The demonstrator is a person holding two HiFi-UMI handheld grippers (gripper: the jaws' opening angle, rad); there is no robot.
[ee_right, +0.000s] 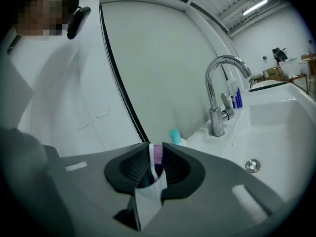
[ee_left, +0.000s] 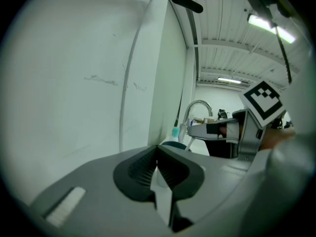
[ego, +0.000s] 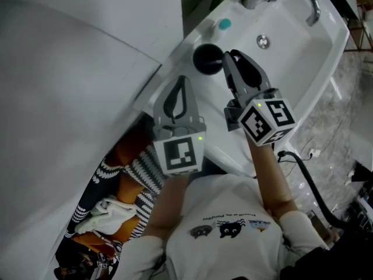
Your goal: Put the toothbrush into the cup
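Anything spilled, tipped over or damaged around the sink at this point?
Nothing serious. The dark cup stands upright on the sink rim, and the right gripper holds the toothbrush, bristles up, right at it. The only blemish: a few faint scratches on the white wall panel.

Person seen from above: white short-sleeved T-shirt (ego: 224, 200). Small row of cartoon prints across chest, black cat (ego: 229, 229) in middle.

Left gripper (ego: 182, 80) and right gripper (ego: 230, 56): light grey plastic bodies, tapering jaws lined with black ribbed pads (ee_left: 139, 169).

Each carries marker cube (ego: 179, 154), white with black square patterns. Small green light (ego: 200, 137) glows at cube's edge.

Pale rectangular label (ee_left: 64, 206) on grey jaw housing.

Black cable (ego: 310, 182) trails from behind right gripper's cube.
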